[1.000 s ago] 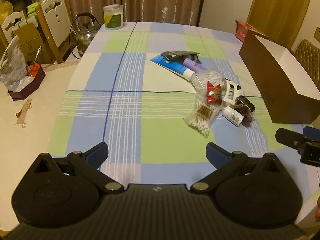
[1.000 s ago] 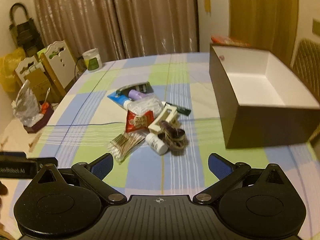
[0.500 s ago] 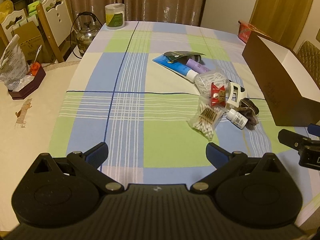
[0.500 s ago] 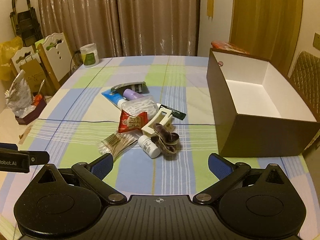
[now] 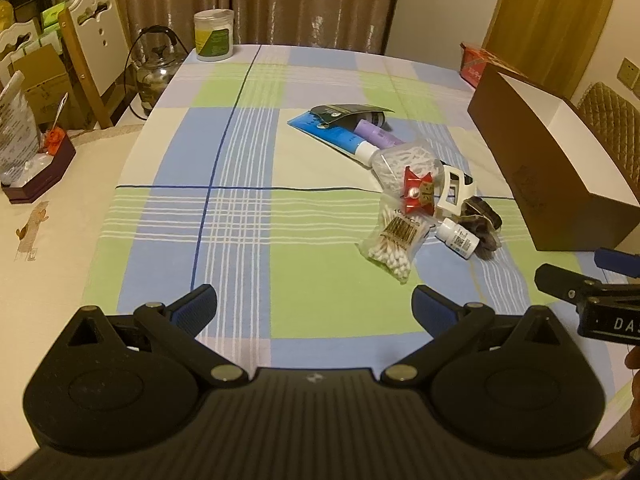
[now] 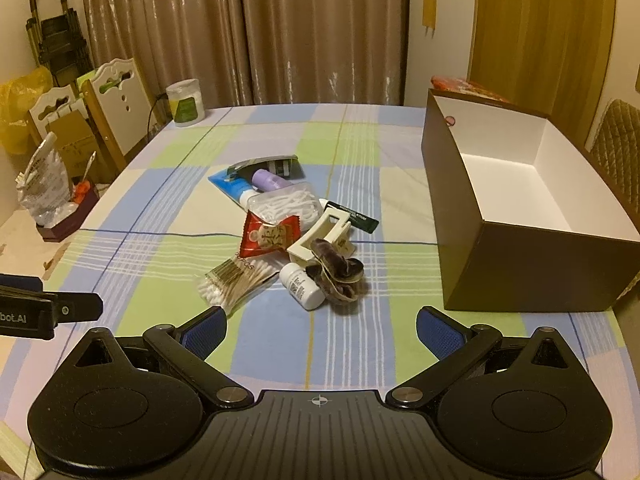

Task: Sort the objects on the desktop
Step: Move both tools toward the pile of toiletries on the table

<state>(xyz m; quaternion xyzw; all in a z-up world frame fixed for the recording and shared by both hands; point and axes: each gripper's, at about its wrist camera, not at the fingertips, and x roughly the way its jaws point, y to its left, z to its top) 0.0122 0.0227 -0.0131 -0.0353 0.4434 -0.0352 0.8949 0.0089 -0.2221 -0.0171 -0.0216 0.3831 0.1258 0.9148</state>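
Left gripper [image 5: 314, 306] and right gripper [image 6: 320, 326]: both spread wide, empty, touching nothing. Small white bottle [image 6: 302, 286] lies at right gripper's 12 o'clock.

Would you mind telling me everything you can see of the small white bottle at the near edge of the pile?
The small white bottle is a squat plastic-looking container with a white cap and a printed label bearing small dark text. It lies on its side on the checked tablecloth, cap end pointing away from the cameras. The brown velvet scrunchie presses against one side of it, and the cream hair claw sits just behind. Neither gripper touches it.
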